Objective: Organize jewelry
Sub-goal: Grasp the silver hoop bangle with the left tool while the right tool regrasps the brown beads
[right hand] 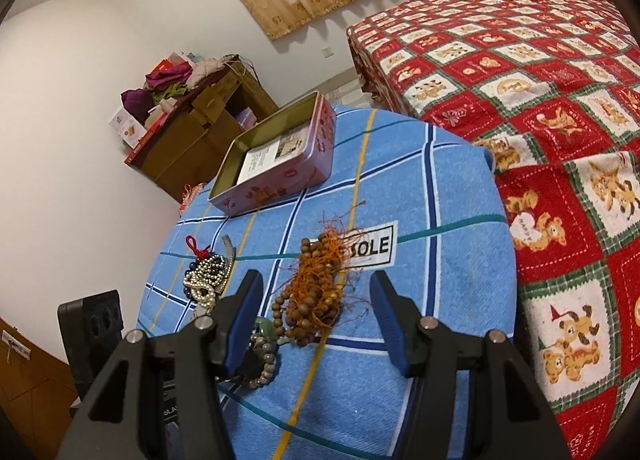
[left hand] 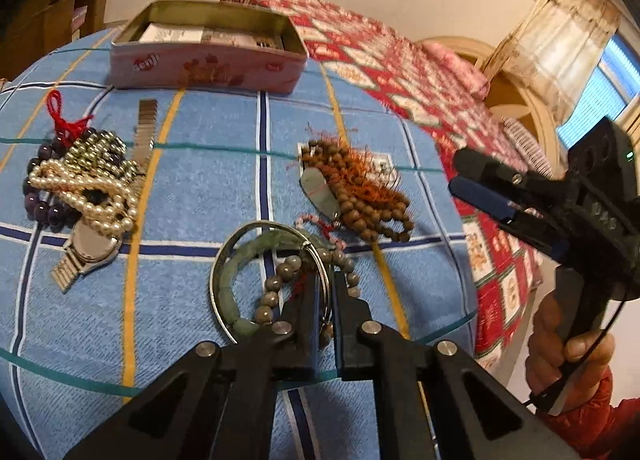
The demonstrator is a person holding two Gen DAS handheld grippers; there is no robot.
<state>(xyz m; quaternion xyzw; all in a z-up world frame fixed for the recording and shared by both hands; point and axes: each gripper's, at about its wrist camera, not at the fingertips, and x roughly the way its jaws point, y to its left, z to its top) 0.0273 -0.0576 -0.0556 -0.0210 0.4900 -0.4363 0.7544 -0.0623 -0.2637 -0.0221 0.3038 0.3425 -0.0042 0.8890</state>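
Now, as seen from both wrist views:
Left gripper (left hand: 327, 280): jaws pressed together on the thin silver bangle (left hand: 218, 260), pinching its right-hand rim; grey beads (left hand: 276, 284) crowd the tips.
Bangle pile: silver bangle, green jade bangle (left hand: 236, 264) inside it and grey bead bracelet lie overlapping on the blue plaid cloth (left hand: 208, 187), just in front of the left jaws.
Right gripper (right hand: 316, 296): jaws spread, nothing between the blue pads; hovers above the cloth, held by a hand (left hand: 560, 356) in a red sleeve.
Brown beads (right hand: 316, 300): heap with orange tassel threads, mid-cloth, below the right jaws' gap.
Far-left pile: pearls (left hand: 92, 195), dark purple beads (left hand: 44, 211), red knot (left hand: 60, 115), all tangled over a metal watch (left hand: 90, 248).
Tin (left hand: 208, 51): pink, open, at the cloth's far edge; a printed card lies inside.
Bed (right hand: 540, 99): red patchwork quilt, beside the table.
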